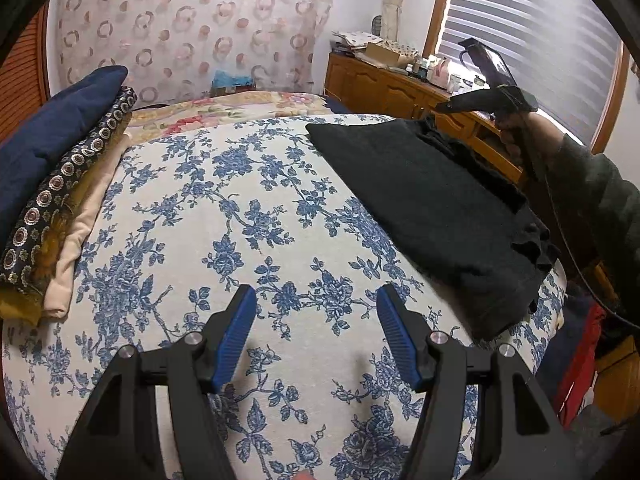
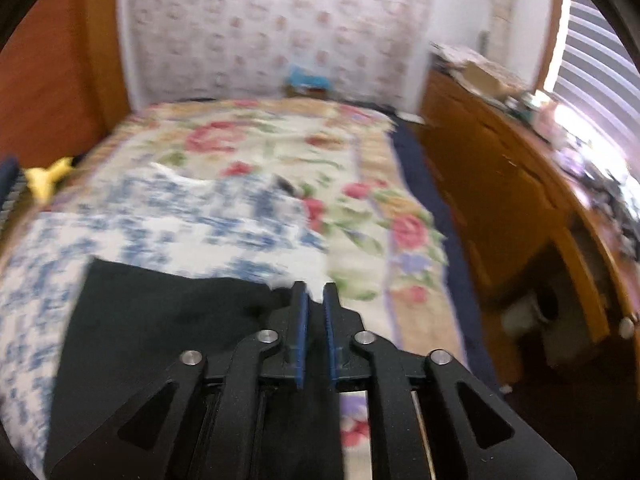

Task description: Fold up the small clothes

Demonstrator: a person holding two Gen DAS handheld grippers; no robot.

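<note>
Where the blue-flowered bedspread [image 1: 240, 208] covers the bed, a folded black garment [image 1: 424, 204] lies along its right edge, one end bunched and hanging a little past that edge. The left gripper [image 1: 316, 312] hovers over bare bedspread near the garment's near end, jaws spread wide and empty. The right gripper [image 2: 315, 300], held in a hand [image 1: 516, 136] beyond the garment's far end, has its jaws parted narrowly with nothing between them. Stacked folded fabrics [image 1: 60, 200] line the bedspread's left edge, leaving its middle open. A wooden dresser [image 1: 400, 88] stands past the right edge.
</note>
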